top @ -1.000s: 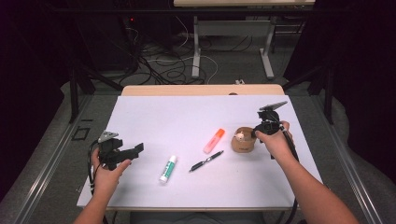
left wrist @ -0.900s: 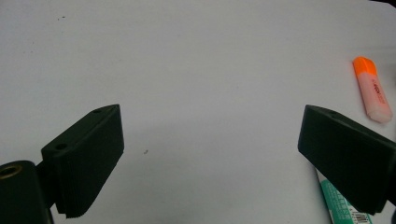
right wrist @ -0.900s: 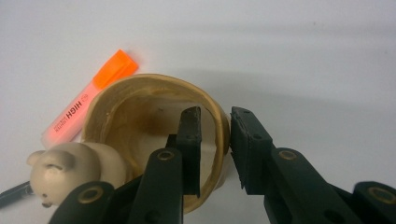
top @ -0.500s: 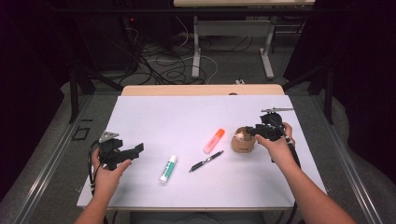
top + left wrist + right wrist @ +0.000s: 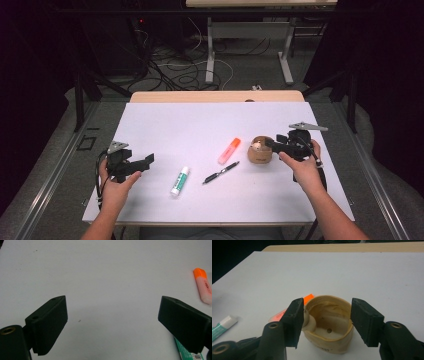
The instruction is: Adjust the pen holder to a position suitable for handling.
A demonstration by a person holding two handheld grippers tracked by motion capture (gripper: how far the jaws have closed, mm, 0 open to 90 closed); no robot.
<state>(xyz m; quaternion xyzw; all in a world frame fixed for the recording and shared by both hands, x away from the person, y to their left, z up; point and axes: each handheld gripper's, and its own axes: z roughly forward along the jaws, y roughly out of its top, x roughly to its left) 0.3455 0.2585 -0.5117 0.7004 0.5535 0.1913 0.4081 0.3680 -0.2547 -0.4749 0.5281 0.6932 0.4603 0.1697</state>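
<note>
My right hand-held gripper [image 5: 325, 322] is spread around the small wooden cup [image 5: 329, 323], which stands on the white surface [image 5: 367, 277] beside the orange highlighter [image 5: 229, 150]. It looks light, stiff and thin-walled, perhaps smooth; I'd squeeze the opposite walls gently.

A: Where is open room on the worktop [image 5: 200, 125]?
B: Upper left and centre of the frame.

A: What obstructs the lower middle?
B: Glue stick [image 5: 179, 181], pen [image 5: 220, 172], highlighter [image 5: 229, 150]; wooden cup [image 5: 260, 152] at right, between the right claw's [image 5: 325, 321] jaws.
</note>
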